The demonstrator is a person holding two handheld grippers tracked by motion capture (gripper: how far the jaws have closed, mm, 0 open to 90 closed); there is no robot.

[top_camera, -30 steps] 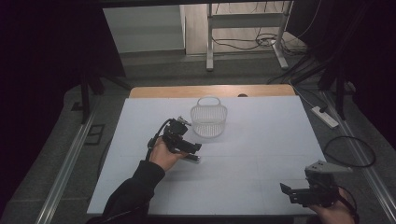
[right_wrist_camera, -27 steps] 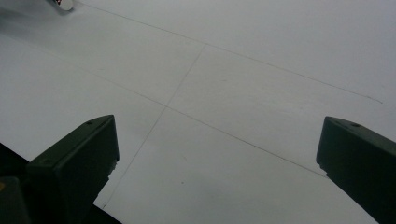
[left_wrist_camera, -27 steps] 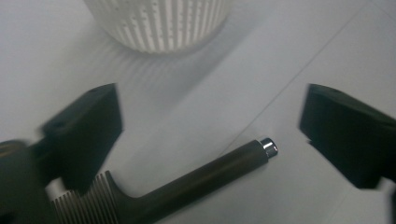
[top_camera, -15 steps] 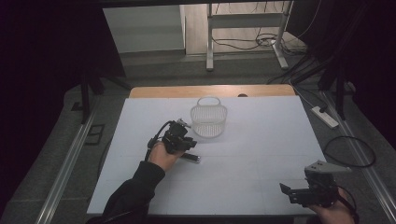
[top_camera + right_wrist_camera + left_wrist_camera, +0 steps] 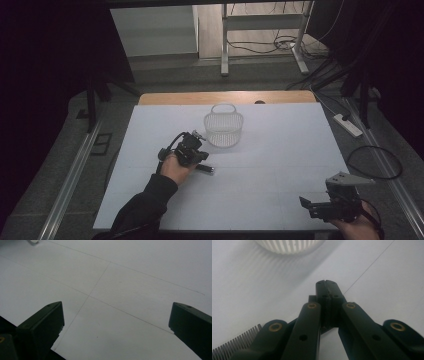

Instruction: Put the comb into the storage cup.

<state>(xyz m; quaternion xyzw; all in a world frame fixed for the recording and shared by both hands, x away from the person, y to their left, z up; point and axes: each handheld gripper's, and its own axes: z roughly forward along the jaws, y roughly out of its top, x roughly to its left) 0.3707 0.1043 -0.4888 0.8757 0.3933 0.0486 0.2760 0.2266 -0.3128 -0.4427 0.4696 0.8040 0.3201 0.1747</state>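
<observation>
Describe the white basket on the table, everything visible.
The basket is small, white and looks like plastic, with slatted see-through walls and a loop handle at its far rim. It stands upright on the white table, toward the far middle, seemingly empty. Nothing touches it; the left gripper sits apart, nearer the person. Its slatted lower wall also shows in the left gripper view.

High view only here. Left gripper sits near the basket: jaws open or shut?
Observer: The left gripper is shut, tips meeting, by its own view.
Operator: Dark thing under it?
Observer: A comb; its fine teeth show beside the jaws. I cannot tell whether it is pinched.
Operator: Right gripper?
Observer: The right gripper is wide open over bare table, nothing between the jaws.
</observation>
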